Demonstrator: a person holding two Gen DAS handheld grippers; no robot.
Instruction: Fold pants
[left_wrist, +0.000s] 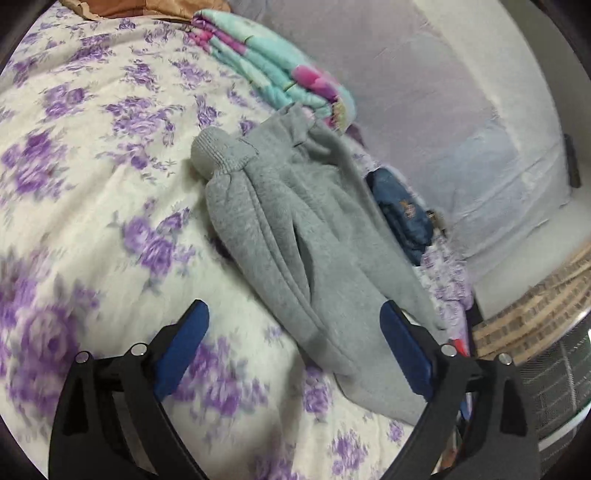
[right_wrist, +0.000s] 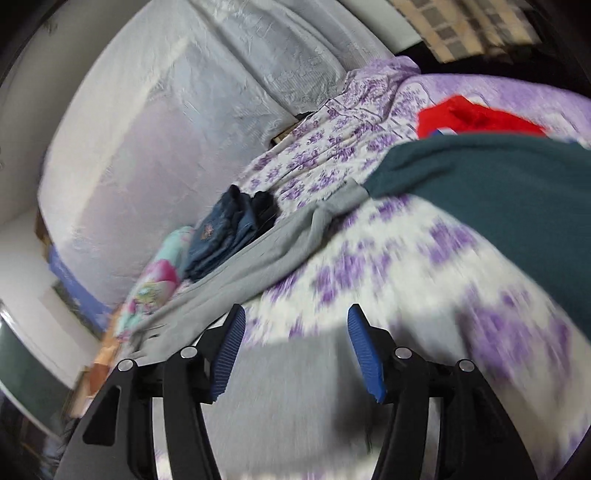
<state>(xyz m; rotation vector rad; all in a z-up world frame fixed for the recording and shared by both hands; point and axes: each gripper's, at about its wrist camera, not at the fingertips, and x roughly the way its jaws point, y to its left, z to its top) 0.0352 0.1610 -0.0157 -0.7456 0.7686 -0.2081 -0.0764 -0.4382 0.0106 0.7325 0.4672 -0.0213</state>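
Grey sweatpants (left_wrist: 295, 236) lie bunched on the white bedspread with purple flowers (left_wrist: 92, 166), ribbed cuff at the far end, the near end between my left gripper's fingers. My left gripper (left_wrist: 295, 314) is open wide and hovers over the near end of the pants, touching nothing that I can see. In the right wrist view the same grey pants (right_wrist: 258, 258) stretch from lower left toward the middle. My right gripper (right_wrist: 295, 314) is open and empty, just right of the pants, above grey cloth blurred by motion.
Folded turquoise and pink blanket (left_wrist: 273, 70) lies beyond the pants. Folded blue jeans (left_wrist: 399, 210) sit at the bed's right edge, also in the right wrist view (right_wrist: 225, 232). A dark teal garment (right_wrist: 498, 192) and a red one (right_wrist: 472, 118) lie at right. A white mattress leans behind (right_wrist: 166, 129).
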